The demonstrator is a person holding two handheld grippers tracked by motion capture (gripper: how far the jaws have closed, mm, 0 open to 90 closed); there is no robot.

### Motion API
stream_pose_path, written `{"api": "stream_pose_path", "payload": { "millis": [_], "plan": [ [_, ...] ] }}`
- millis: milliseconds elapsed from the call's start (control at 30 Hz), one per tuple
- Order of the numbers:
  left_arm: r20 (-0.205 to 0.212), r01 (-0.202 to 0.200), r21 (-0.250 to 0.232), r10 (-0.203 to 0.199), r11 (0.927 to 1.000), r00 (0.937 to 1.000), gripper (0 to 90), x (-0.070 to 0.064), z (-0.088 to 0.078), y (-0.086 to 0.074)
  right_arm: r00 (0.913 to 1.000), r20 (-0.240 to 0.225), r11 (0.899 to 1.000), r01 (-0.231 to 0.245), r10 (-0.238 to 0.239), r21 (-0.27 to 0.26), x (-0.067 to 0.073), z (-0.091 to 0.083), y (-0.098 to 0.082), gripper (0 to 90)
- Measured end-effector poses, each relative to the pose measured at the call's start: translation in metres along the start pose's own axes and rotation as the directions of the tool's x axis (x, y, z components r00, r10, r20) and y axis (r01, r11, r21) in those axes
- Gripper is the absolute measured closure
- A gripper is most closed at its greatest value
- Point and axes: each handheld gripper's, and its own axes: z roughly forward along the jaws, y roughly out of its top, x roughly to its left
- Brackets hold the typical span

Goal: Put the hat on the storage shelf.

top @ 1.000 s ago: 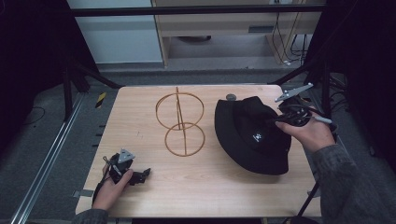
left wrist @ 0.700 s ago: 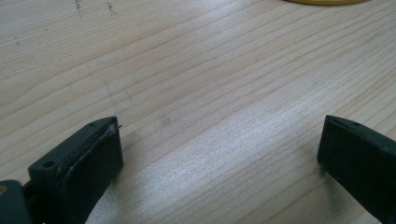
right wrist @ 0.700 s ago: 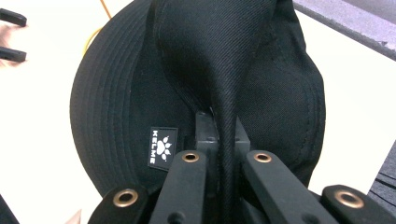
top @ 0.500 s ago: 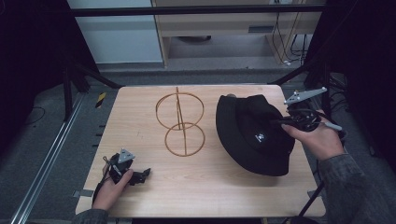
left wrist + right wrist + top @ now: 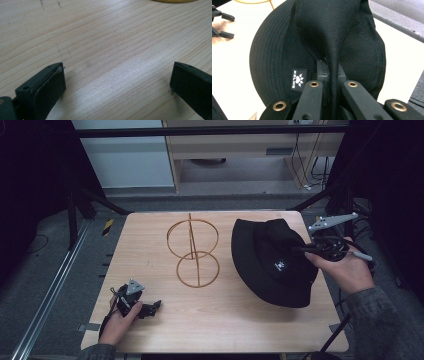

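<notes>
Gold wire stand [image 5: 192, 251] upright on wooden table [image 5: 240, 320]; grey floor [image 5: 45, 270] around.

The black bucket hat [image 5: 352, 50] of matt twill cloth is showing stitched brim ridges. The pale wooden table [image 5: 105, 50] is looking smooth, faintly sheeny. The golden wire stand [image 5: 192, 251] is appearing metallic.

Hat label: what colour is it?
The label on the hat is black with white print, clearest in the right gripper view.
</notes>
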Motion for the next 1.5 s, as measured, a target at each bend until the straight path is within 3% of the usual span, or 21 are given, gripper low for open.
{"api": "stream_pose_path", "payload": {
  "millis": [733,1033,1500],
  "plan": [
    [0.0,0.002,0.001,-0.002,1.0,1.0,0.0,0.0,0.0,0.0,0.999,0.012,0.998,0.044,-0.043,-0.048,0.013,-0.02,0.015,88.9],
    [0.0,0.003,0.001,-0.003,1.0,1.0,0.0,0.0,0.0,0.0,0.9967,0.031,0.994,0.078,-0.075,-0.076,0.019,-0.035,0.034,88.9],
    [0.0,0.006,-0.003,-0.006,1.0,1.0,0.0,-0.001,0.0,0.0,0.9906,0.036,0.986,0.135,-0.132,-0.094,0.034,-0.036,0.056,88.9]
  ]
}}
